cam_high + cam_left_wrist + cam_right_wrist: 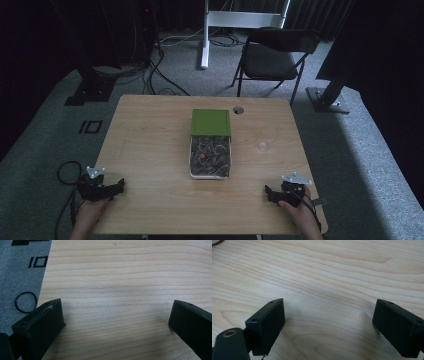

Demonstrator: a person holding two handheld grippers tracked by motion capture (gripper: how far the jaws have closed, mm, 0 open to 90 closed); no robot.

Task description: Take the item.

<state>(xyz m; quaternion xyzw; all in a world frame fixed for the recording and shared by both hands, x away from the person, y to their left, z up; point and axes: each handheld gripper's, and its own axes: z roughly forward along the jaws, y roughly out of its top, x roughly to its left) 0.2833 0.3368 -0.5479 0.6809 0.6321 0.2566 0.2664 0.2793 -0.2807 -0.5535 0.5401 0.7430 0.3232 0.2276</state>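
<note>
Pale wood-grain laminate covers the rectangular worktop (150, 150), its streaked grain plain in both gripper views, and it carries very little. Beyond its far edge a black folding chair (275, 55) stands on grey carpet. At the worktop's middle lies the thing nearest the work: a white oblong tray with a green sliding lid (210, 144), the lid pushed toward the far side so that the near half lies bare, probably to give access from the person's side. Inside is a dark tangle of small pieces with a reddish spot among them; what they are is too small to tell. To the right of the tray sits a small clear round object (262, 146), glassy and faint. A round cable hole (238, 110) pierces the far edge.

Left tongs (116, 187) rest at the near left corner, jaws spread wide with nothing between, bare wood under them. Right tongs (270, 192) sit at the near right, likewise spread and empty. Both point inward, well apart from the tray, seemingly parked in readiness for a reach.
</note>
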